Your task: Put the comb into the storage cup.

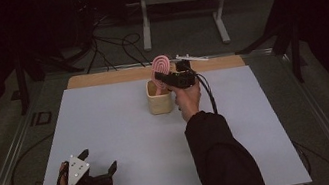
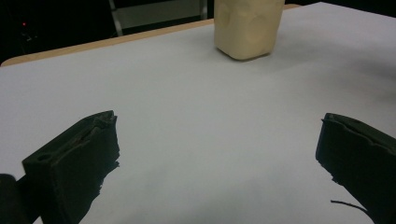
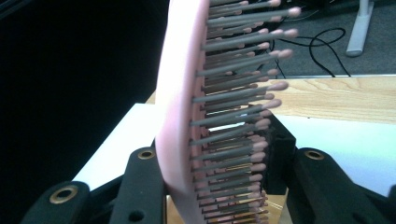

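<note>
Over the beige cup (image 1: 160, 101) at the far middle of the table (image 1: 125, 144), the right gripper (image 1: 166, 78) is clamped on a pink hairbrush (image 1: 160, 68). Its long axis stands nearly upright, head up, bristles facing right in the right gripper view. Near left, the left gripper (image 1: 98, 160) rests with jaws spread wide, holding nothing.

Smooth pink plastic hairbrush (image 3: 180, 116), matt cream holder (image 2: 246, 28), wooden table edge (image 3: 336, 98)
</note>
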Demonstrator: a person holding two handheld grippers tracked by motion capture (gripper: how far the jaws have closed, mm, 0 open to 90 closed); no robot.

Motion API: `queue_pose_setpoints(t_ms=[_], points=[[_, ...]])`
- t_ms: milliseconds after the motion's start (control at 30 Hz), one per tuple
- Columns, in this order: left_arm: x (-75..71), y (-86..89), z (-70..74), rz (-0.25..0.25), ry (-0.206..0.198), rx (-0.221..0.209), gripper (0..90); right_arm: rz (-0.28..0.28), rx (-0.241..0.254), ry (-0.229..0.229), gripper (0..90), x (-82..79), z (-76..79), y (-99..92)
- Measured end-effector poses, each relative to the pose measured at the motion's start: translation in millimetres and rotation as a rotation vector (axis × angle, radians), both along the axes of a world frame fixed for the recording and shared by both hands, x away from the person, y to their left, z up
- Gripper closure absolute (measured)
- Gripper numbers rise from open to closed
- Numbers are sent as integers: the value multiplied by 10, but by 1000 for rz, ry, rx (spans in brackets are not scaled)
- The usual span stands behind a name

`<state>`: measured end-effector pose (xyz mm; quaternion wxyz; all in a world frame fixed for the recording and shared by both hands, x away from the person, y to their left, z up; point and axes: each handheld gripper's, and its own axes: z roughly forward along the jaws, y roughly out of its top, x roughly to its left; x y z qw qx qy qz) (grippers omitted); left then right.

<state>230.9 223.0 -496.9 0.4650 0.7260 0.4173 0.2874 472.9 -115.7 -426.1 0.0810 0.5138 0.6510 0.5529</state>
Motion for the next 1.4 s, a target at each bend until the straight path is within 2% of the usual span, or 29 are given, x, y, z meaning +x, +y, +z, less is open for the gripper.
queue_pose_setpoints(t_ms=[367,533,700,900,1033,1100,1233,1400], points=[[0,2,-3,2,0,-3,0,19,-3,-2,614,42,-7,-46],[-5,10,0,3,0,-2,1,0,-13,8,608,69,-10,-90],[-3,3,-4,2,2,-1,0,-6,-17,7,536,76,-18,-120],[-5,1,-3,4,1,-4,0,-3,-60,-9,470,59,-4,-118],[-5,1,-4,5,0,-5,1,23,-73,-17,399,42,-8,-118],[-4,4,-4,5,1,-3,0,30,-97,-21,352,29,-3,-108],[-5,3,-3,5,0,-1,0,24,-128,-26,256,7,22,-89],[-6,4,-2,6,-1,1,1,23,-156,-30,195,-23,36,-89]])
